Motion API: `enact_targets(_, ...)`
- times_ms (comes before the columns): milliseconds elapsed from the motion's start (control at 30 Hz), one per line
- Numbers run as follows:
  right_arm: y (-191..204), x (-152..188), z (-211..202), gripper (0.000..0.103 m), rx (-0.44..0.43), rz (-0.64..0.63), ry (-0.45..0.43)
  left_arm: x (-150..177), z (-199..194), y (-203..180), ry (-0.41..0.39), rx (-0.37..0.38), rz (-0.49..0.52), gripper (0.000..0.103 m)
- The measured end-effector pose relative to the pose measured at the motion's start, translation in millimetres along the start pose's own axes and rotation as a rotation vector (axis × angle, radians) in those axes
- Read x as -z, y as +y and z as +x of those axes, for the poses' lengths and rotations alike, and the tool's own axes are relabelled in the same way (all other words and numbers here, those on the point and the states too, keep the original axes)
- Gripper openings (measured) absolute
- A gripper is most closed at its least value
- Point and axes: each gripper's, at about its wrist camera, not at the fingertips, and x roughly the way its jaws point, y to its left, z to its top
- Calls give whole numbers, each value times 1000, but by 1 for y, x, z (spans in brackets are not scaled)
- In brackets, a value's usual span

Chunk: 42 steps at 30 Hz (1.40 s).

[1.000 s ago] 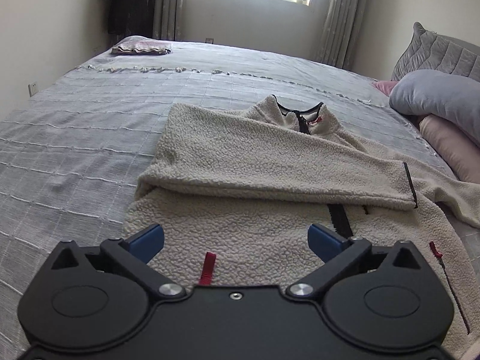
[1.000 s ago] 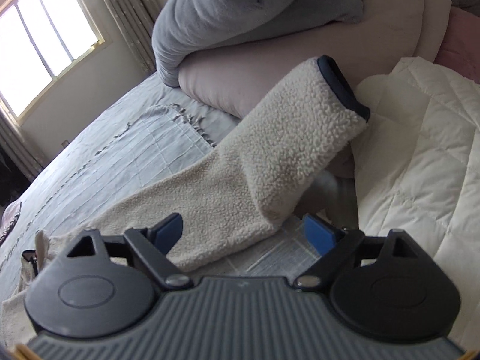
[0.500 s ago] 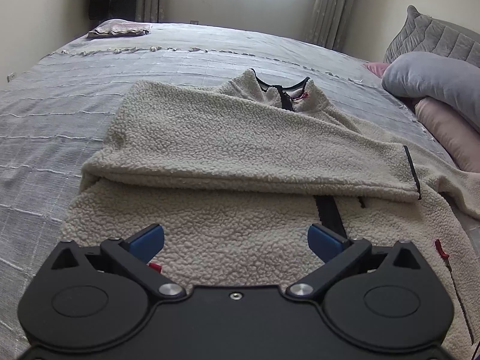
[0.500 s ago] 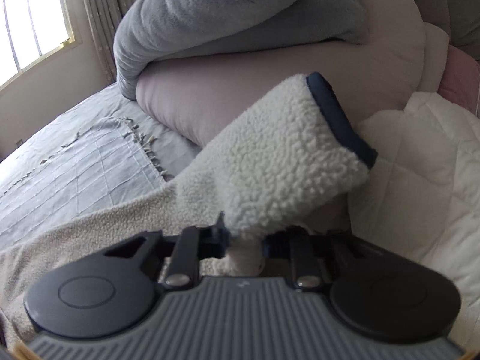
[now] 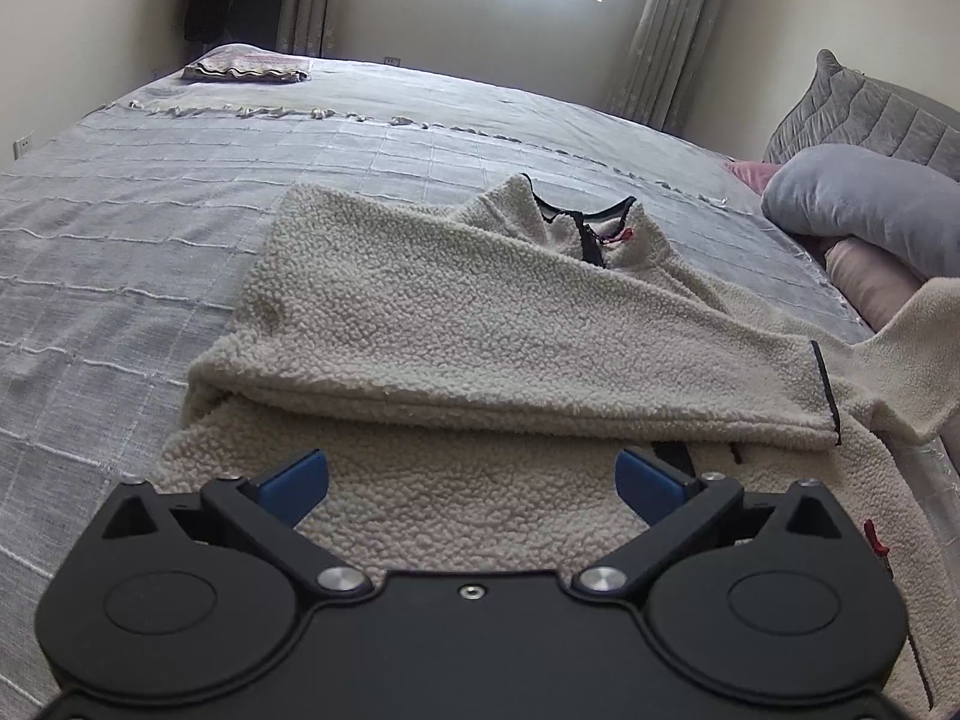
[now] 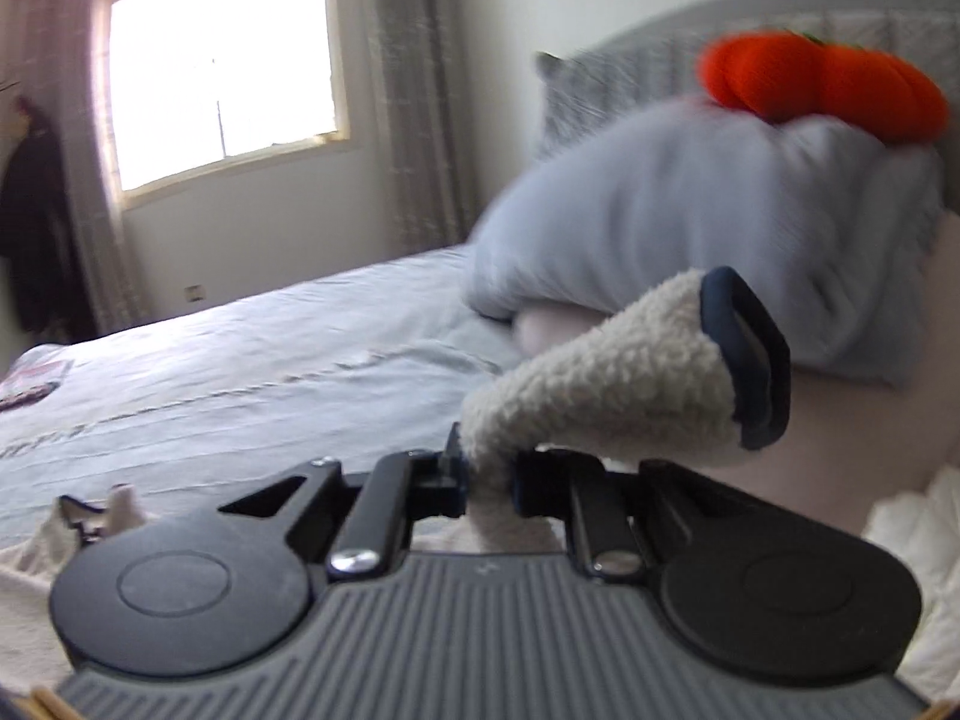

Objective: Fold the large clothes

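A cream fleece jacket [image 5: 480, 324] lies front up on the grey bed, collar toward the window. One sleeve [image 5: 540, 360] is folded across its chest, its dark cuff at the right. My left gripper [image 5: 471, 477] hovers open over the jacket's lower part, nothing between its blue pads. In the right wrist view my right gripper [image 6: 487, 480] is shut on the other sleeve [image 6: 600, 384], lifted off the bed, its navy cuff [image 6: 747, 354] sticking up past the fingers. That raised sleeve [image 5: 924, 348] shows at the right edge of the left wrist view.
A grey blanket roll [image 6: 720, 228] on a pink pillow [image 5: 870, 282] lies to the right, with an orange plush pumpkin [image 6: 822, 84] on top. A white quilt [image 6: 918, 540] sits at the near right. A folded cloth [image 5: 246, 67] rests at the far corner.
My right gripper closed on the sleeve near its cuff and lifted it up, rolling as it rose. The left gripper stayed open and shifted a little over the jacket.
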Motion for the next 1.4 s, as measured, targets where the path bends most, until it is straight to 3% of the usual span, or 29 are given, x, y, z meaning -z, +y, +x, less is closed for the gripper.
enact_targets(267, 127, -23, -5, 12, -260, -116, -1, -19, -1, 10, -36, 35, -12, 103)
enact_targets(500, 233, -22, 5, 12, -527, -116, 86, -28, 4, 29, -81, 88, -46, 103)
enact_targets(667, 317, 11, 13, 12, -711, -125, 214, -28, 5, 52, -129, 130, -115, 103)
enact_targets(767, 357, 50, 25, 12, -763, -163, 325, -25, 7, 69, -146, 141, -159, 103)
enact_targets(867, 388, 98, 38, 25, -778, -223, 470, -20, 11, 85, -139, 143, -210, 103)
enact_targets(900, 393, 114, 37, 30, -782, -241, 513, -18, 12, 91, -136, 146, -227, 102)
enact_targets(967, 393, 130, 35, 52, -802, -267, 557, -17, 9, 100, -135, 157, -251, 101)
enact_targets(1133, 357, 129, 9, 61, -843, -283, 522, -24, 4, 113, -164, 194, -272, 100)
enact_targets(1300, 287, 103, 13, 65, -779, -198, 462, -34, 4, 120, -172, 324, -377, 100)
enact_targets(1333, 271, 98, 16, 68, -752, -188, 447, -34, 6, 121, -163, 332, -386, 100)
enact_targets(1400, 239, 90, 29, 74, -664, -162, 420, -36, 14, 120, -124, 278, -372, 100)
